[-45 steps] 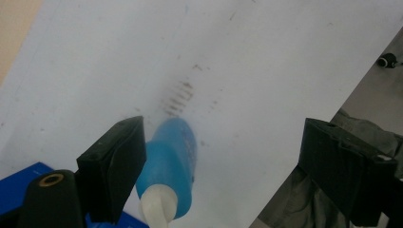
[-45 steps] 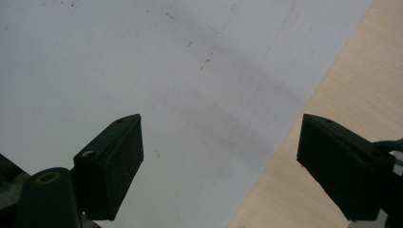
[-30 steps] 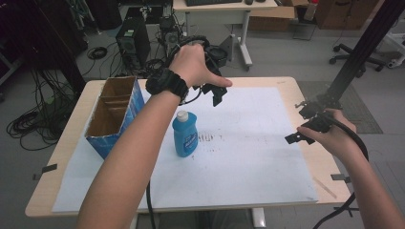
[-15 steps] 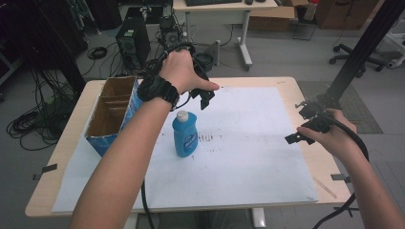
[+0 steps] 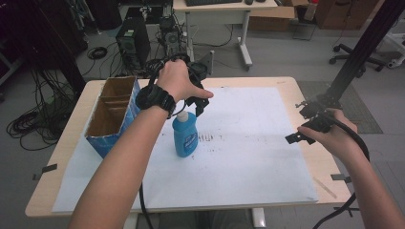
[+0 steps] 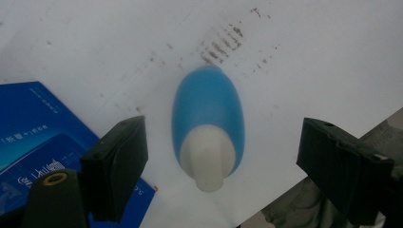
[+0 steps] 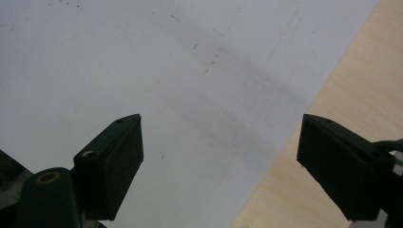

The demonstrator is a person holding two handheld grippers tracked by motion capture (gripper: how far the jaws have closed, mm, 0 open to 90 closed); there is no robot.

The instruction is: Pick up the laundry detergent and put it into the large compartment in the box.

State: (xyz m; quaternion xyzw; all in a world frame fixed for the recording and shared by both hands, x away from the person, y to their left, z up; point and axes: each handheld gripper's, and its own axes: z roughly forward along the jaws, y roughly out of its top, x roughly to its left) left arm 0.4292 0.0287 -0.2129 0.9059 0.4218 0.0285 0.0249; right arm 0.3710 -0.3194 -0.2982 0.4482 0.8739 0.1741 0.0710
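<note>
1. Directly above the bottle, the left gripper [image 6: 221, 166] has its jaws wide apart and has just been closing slightly; the pads touch nothing, with the white cap [image 6: 207, 159] between them
2. The blue bottle [image 5: 185, 135] stands upright on the white sheet [image 5: 258, 157], long axis vertical, cap up, just beside the blue box [image 5: 111, 114]
3. The right gripper [image 5: 305, 135] is spread open and empty near the table's [image 5: 315, 95] right edge
</note>
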